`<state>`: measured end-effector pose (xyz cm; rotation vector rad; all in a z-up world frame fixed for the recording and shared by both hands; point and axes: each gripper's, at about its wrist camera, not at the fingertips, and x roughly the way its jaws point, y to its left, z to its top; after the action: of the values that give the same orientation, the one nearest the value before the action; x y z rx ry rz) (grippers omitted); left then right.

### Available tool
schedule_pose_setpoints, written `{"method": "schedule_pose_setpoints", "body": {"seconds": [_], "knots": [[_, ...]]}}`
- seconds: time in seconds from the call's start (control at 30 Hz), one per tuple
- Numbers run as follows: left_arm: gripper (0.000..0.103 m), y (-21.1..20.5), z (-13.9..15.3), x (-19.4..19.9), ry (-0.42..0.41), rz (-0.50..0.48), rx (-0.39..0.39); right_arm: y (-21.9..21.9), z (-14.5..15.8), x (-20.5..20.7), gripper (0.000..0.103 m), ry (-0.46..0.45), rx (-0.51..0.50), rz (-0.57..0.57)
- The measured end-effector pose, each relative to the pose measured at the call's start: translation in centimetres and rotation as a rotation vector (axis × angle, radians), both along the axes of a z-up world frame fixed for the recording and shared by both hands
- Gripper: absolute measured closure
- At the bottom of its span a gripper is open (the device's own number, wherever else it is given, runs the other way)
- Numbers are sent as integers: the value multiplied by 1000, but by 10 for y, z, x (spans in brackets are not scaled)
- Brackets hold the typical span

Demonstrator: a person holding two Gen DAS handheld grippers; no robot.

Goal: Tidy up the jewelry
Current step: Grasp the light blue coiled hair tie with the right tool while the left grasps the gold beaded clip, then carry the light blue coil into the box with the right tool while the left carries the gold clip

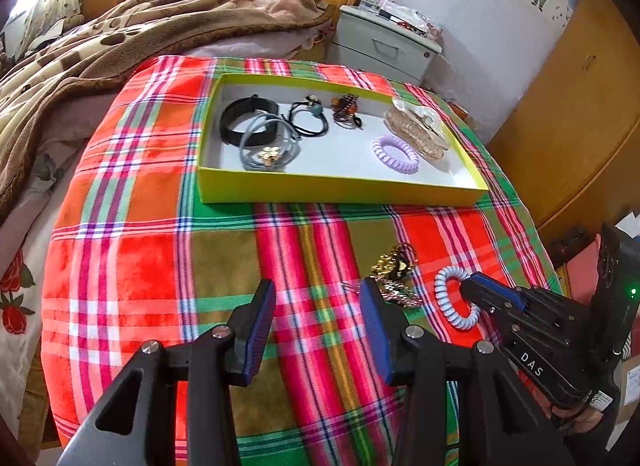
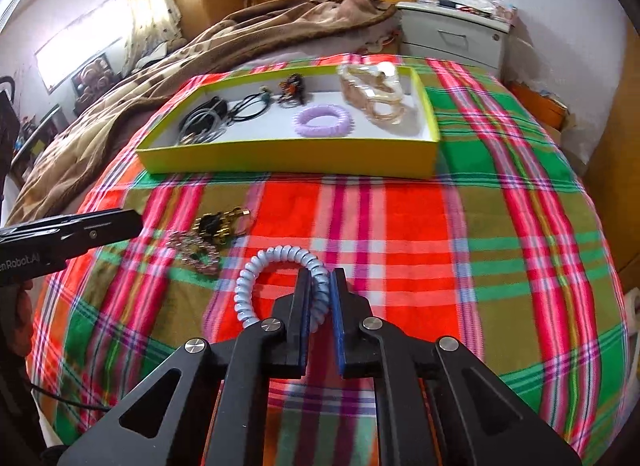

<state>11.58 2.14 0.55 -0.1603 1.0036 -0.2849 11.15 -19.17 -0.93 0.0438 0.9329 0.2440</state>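
Both handheld tools are matte black plastic linkages with round silver pivot screws and triangular cut-outs in the outer arms. The left tool (image 1: 318,326) and the right tool (image 2: 320,306) carry ribbed blue finger pads (image 1: 259,330). White "DAS" lettering and a green light mark the right tool's body.

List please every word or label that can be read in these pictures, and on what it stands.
"DAS": on the body of the right hand-held gripper.
"enRobot.AI", cut off at the picture's edge: on the left hand-held gripper.
Items on the nightstand: too small to read.
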Motion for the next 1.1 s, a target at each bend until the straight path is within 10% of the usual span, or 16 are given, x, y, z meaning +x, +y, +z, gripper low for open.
{"method": "schedule_pose_setpoints", "body": {"seconds": [0.8, 1.1], "knots": [[58, -76, -10, 20, 9, -176, 121, -46, 11, -7, 93, -45, 83, -117], [73, -78, -11, 20, 6, -167, 140, -47, 10, -6, 93, -42, 93, -120]]}}
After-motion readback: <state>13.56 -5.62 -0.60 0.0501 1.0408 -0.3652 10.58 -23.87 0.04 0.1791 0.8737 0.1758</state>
